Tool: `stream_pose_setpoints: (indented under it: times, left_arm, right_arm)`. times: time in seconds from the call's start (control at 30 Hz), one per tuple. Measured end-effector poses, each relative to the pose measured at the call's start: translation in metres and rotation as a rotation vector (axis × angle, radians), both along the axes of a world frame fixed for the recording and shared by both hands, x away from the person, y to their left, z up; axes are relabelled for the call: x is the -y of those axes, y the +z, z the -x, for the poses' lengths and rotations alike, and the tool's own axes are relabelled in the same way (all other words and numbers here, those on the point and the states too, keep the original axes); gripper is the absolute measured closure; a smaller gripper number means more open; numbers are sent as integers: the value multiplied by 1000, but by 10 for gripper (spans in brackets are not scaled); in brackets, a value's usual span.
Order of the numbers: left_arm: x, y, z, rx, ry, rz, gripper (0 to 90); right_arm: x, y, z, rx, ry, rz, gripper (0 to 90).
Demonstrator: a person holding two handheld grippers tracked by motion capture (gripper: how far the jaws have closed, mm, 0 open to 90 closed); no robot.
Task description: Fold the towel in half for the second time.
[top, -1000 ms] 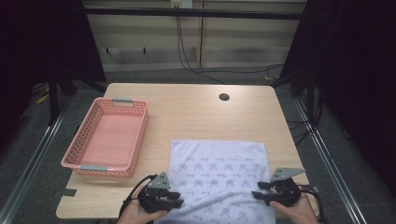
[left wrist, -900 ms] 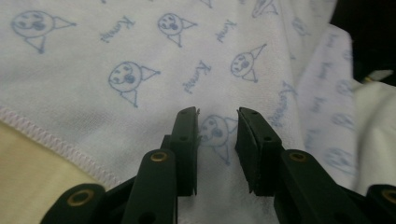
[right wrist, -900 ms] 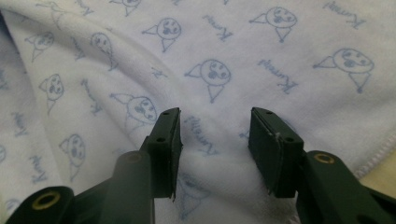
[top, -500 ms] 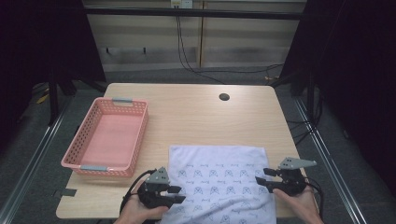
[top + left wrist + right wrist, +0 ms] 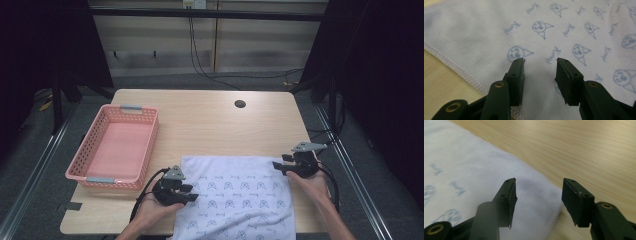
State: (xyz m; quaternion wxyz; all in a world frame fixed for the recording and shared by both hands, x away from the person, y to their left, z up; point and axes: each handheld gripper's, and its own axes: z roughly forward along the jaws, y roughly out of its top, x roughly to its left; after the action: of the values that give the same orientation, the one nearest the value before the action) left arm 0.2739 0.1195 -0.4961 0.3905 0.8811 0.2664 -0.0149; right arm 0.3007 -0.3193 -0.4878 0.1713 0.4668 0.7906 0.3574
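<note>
High view: two hand-held grippers are hovering at the edges of a white printed cloth (image 5: 235, 197) lying flat on the wooden table (image 5: 200, 120).

The cloth is covering the table's 6 o'clock stretch and hanging a little over the near edge. At its 9 o'clock edge the left gripper (image 5: 192, 192) is pointing inward; in the left gripper view its jaws are standing apart above the printed fabric, pinching nothing. At the cloth's 2 o'clock corner the right gripper (image 5: 276, 165) is aiming in, and its jaws have just been opening, with the hemmed corner lying below the gap, untouched by the pads. At the table's 9 o'clock side a pink basket (image 5: 145, 150) is sitting beside the cloth.
</note>
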Motion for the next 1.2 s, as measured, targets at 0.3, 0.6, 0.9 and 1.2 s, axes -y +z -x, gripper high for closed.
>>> stream_pose_setpoints:
  times: [0.3, 0.6, 0.9, 1.2]
  left_arm:
    - [-6, 1, 2, -13, -1, 5, 573]
    - [-10, 5, -36, 37, 155, 33, 488]
    - [-1, 1, -70, 69, 255, -8, 428]
    - [3, -6, -80, 74, 288, -22, 389]
  right_arm:
    - [2, -16, -12, -26, -3, 44, 469]
    - [0, -15, -11, -50, 28, -14, 832]
    - [9, -14, -5, -55, 34, -22, 842]
    - [12, -14, -3, -67, 40, -38, 842]
